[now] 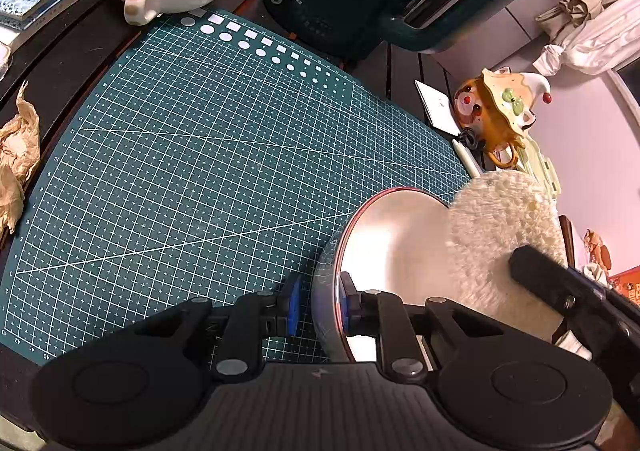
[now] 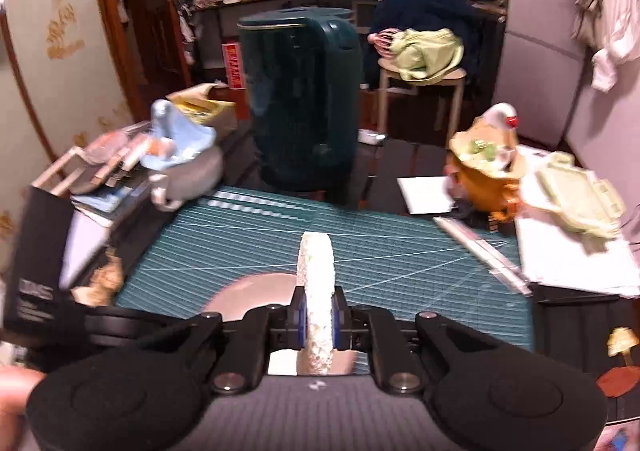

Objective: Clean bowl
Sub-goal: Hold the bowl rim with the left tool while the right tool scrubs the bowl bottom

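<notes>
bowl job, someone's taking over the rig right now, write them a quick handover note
Left gripper: shut on the bowl rim, one pad inside, one outside, steadying it on the green cutting mat.
Right gripper: shut on the white sponge, held edge-on above the bowl.
In the left wrist view the sponge lies against the bowl's inner right side.
Done: bowl gripped, sponge in hand and at the bowl.
Left: wipe the inside all round, then set sponge and bowl down. The bowl's visible inner surface looks clean; the part under the sponge is hidden.
</notes>
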Tool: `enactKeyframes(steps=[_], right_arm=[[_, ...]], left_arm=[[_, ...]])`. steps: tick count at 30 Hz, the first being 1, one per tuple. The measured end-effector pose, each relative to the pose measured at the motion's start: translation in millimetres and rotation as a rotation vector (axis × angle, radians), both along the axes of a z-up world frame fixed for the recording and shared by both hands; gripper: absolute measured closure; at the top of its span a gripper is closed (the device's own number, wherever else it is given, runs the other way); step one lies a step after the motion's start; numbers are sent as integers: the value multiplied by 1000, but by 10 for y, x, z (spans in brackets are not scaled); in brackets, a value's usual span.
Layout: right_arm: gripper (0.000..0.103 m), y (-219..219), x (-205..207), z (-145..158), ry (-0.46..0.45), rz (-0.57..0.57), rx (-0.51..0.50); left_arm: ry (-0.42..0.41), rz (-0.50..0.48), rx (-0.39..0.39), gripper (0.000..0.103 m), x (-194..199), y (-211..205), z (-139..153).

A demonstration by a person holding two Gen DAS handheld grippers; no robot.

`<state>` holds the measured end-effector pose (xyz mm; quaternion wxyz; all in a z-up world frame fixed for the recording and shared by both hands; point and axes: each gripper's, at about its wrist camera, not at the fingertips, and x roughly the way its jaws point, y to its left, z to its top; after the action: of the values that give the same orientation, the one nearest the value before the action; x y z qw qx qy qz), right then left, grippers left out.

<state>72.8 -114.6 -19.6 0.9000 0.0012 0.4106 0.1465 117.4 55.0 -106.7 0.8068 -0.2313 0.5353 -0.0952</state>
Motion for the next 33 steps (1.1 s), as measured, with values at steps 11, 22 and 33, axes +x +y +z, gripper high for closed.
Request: enactKeyframes(steps=[11,22,33], right_arm=[[93,145,120,-417,89,-7,-120],[92,-50,-22,29,-44,-16,-44],[92,75,169,-444,102,-15,-115]], left_arm=[[-1,-3,1,85,-8,-7,9],[-1,-1,0,85,0,-7,12],[1,-2,-4,84,6,8,13]])
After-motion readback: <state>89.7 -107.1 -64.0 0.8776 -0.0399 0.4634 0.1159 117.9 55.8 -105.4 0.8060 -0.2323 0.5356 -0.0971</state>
